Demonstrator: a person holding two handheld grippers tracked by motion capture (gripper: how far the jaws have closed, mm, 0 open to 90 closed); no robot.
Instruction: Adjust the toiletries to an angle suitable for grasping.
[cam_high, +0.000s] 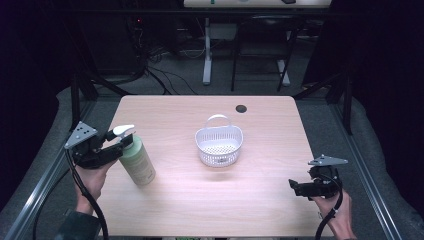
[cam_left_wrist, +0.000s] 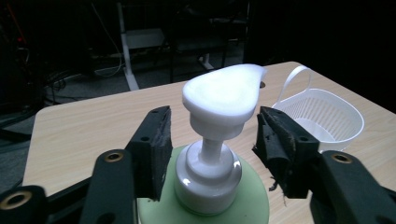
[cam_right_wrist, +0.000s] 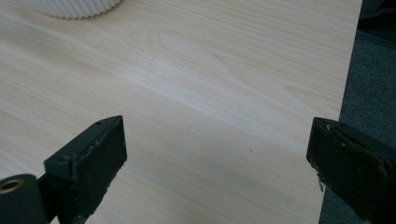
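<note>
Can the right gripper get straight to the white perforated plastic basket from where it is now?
Probably yes. The right gripper is open, holds nothing, and only bare wooden table lies between it and the white perforated plastic basket.

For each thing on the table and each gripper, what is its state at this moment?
Pump bottle: tilted, pump head between the left jaws.
Basket: upright, empty, handle raised.
Left gripper: open around the pump neck, pads not touching.
Right gripper: open, holding nothing, over the table.
</note>
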